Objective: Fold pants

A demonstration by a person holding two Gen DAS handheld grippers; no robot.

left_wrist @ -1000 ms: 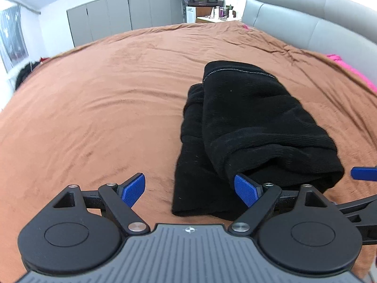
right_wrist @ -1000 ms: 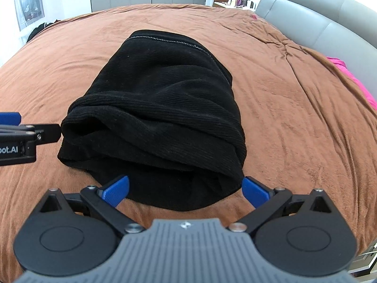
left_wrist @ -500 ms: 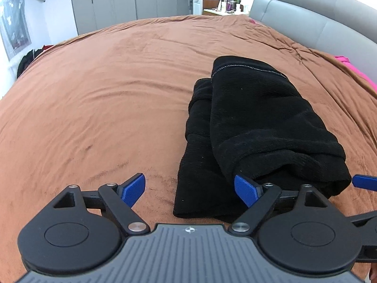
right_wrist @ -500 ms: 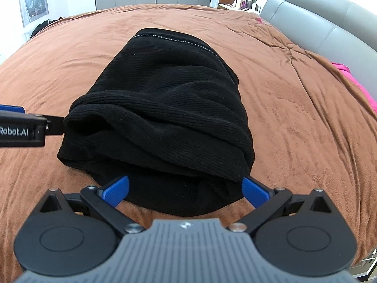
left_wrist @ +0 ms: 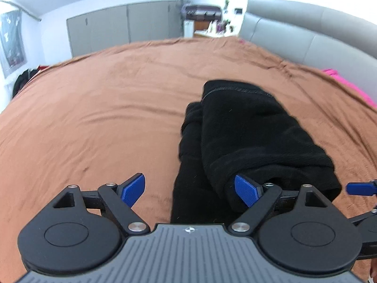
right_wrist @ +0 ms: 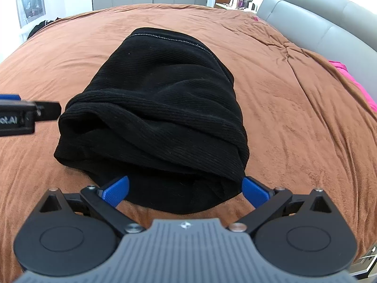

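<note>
Pants (right_wrist: 162,108) lie folded, long axis running away from both wide-open, empty grippers, left gripper (left_wrist: 189,189) and right gripper (right_wrist: 185,189).

Left gripper (left_wrist: 188,189) held low over the bed, jaws spread wide, blue pads (left_wrist: 133,188) apart, nothing between them. Right gripper (right_wrist: 185,189) likewise low and level, jaws wide apart, empty. Both side by side, pointing the same way, each one's tip showing at the edge of the other's view.
</note>
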